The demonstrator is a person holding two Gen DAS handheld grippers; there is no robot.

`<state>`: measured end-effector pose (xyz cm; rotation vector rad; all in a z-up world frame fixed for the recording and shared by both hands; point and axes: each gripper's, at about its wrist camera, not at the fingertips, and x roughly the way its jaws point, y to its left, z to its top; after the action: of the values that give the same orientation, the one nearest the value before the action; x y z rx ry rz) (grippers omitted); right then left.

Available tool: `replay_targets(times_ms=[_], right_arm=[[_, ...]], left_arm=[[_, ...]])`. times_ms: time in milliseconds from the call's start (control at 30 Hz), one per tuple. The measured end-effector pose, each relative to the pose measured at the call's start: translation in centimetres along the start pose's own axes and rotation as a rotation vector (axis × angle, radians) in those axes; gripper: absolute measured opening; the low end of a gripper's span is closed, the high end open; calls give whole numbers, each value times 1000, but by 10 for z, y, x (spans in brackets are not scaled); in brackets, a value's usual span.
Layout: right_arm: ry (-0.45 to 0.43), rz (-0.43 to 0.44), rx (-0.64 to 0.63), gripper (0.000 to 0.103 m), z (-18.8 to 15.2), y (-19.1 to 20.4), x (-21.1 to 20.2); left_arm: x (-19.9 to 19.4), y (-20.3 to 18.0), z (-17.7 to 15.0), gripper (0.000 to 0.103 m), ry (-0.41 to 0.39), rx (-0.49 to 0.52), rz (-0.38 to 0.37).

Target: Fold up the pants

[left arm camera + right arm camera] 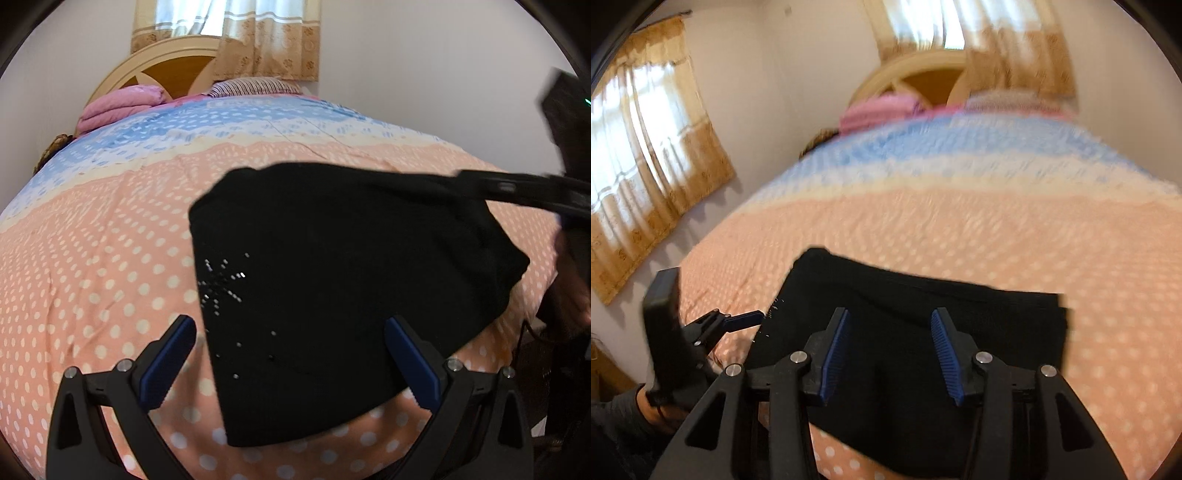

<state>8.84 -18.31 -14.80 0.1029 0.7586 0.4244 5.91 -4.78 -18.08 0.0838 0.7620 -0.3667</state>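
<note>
Black pants [332, 277], folded into a compact wedge with a sparkly stud pattern [221, 284] on the left side, lie flat on the dotted peach bedspread [92, 258]. My left gripper [291, 325] stands wide open just over the near part of the pants, its blue pads [173, 362] clear of the cloth. My right gripper [890, 314] is open over the pants [923, 350] with nothing pinched between its pads. In the left wrist view the right gripper [480, 184] reaches in from the right over the pants' far corner. One pad [744, 318] of the left gripper shows beside the pants' left edge.
A folded pink blanket [118, 107] and a striped pillow [255, 86] lie by the headboard [162, 70]. Curtained windows [646, 147] line the walls. A person's hand [653, 410] holds the left gripper at the bed's near edge. The right wrist view is motion-blurred.
</note>
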Motion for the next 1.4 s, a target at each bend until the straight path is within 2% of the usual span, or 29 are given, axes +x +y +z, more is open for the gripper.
replay_targets(times_ms=[67,167,233,367,500,600,700,800,833,900,1033,1400], right_arm=[[37,-74,22,48,-1,-13,20],[48,-33,81,48,-3,-34,29],[34,-21,80,48,-5,-34,23],[-20,-6,82,48,-7,-34,-8],[-76,-50,148,49,-25,-52,-44],[-49,-74,210,49,-39,-70,-50],[-14,-60,280,49,-51,-88,-44],[-5,-35,317,55,-57,-96,-38],[-8,-19,324,60,-58,-98,-38],[-9,-20,306,62,-59,-95,-37],[-15,-44,268,62,-63,-89,-33],[-53,-13,320,60,-61,-98,-24]], left_arm=[[2,2,-1,103,4,-7,-7],[5,7,-2,103,13,-29,-26],[3,8,-2,103,9,-39,-33],[-14,19,7,103,-57,-53,5],[-16,45,12,103,-74,-119,23],[-7,57,14,103,-60,-153,16],[3,57,16,103,-40,-174,-23],[11,46,19,103,-28,-147,-31],[14,43,20,103,-25,-133,-28],[18,41,20,103,-21,-124,-21],[23,48,23,103,-6,-157,-59],[31,47,26,103,-3,-140,-68]])
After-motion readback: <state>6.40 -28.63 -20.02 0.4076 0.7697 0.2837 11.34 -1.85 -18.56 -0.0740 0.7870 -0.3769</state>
